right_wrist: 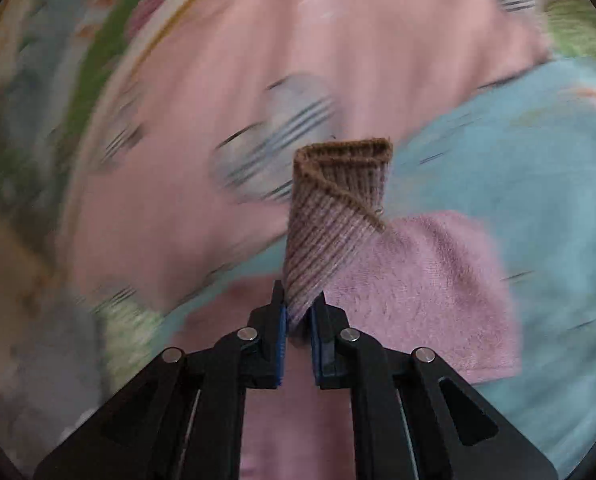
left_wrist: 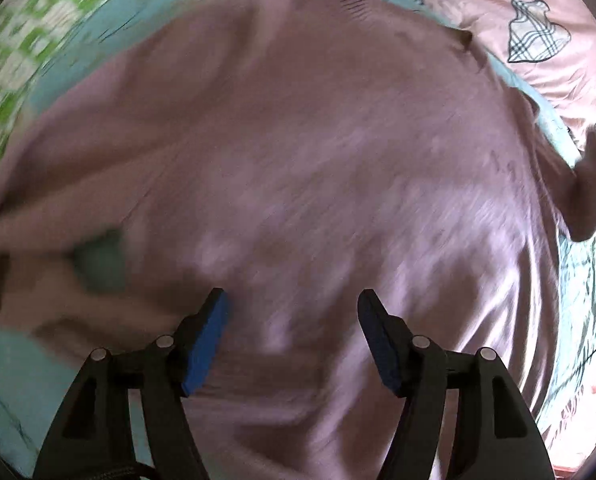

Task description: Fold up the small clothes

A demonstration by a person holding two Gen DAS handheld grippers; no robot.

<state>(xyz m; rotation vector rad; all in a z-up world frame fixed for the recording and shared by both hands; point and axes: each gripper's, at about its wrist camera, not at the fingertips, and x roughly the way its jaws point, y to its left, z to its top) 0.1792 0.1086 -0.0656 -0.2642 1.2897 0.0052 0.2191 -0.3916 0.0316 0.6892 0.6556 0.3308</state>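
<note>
A mauve-pink knit sweater (left_wrist: 298,152) lies spread over a light blue sheet (left_wrist: 110,32) and fills most of the left wrist view, which is blurred. My left gripper (left_wrist: 293,300) is open and empty just above the sweater's body. My right gripper (right_wrist: 298,304) is shut on the sweater's ribbed cuff (right_wrist: 338,208), which stands up folded between the jaws. The sweater's pink body (right_wrist: 426,280) trails off to the right below it.
A pink bedcover with plaid heart prints (left_wrist: 530,32) lies at the far right of the left wrist view and shows again in the right wrist view (right_wrist: 226,80). A green and white patterned cloth (left_wrist: 14,52) is at the far left. The blue sheet (right_wrist: 518,160) spreads to the right.
</note>
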